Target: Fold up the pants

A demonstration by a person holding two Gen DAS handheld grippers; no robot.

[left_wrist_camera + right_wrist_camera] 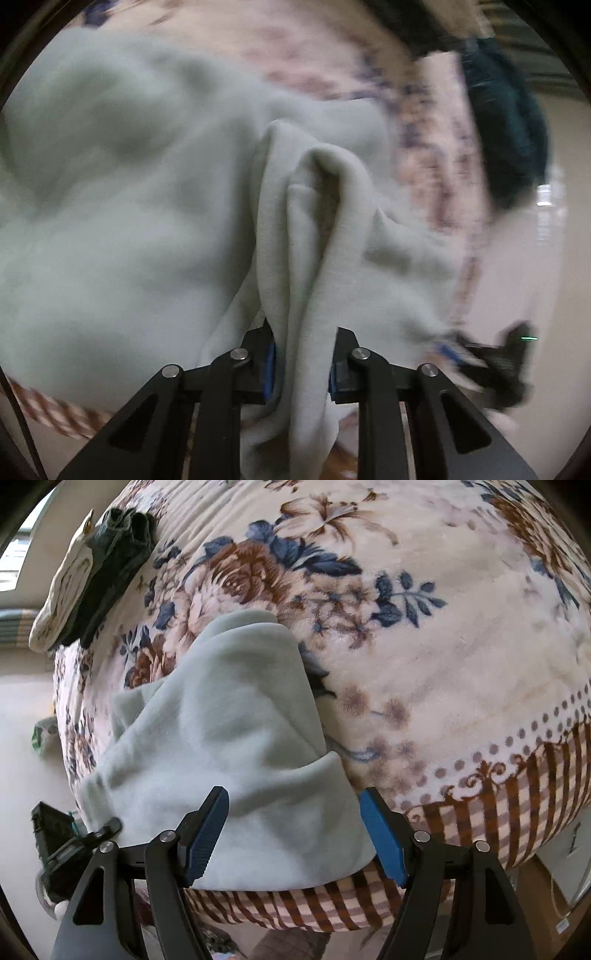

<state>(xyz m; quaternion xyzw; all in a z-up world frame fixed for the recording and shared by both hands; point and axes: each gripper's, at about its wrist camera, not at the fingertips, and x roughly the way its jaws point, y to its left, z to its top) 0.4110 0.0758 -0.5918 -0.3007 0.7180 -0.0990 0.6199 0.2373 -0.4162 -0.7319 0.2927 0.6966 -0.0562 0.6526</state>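
Left tool (302,363) is pinching a bunched fold of the pale green pants (129,192), seen only in its blurred wrist view. Right tool (295,834) is hovering released, fingers spread over the pants (229,738) lying on the floral bed blanket (443,627); its view alone is showing dark folded clothes (114,554) near the far edge.
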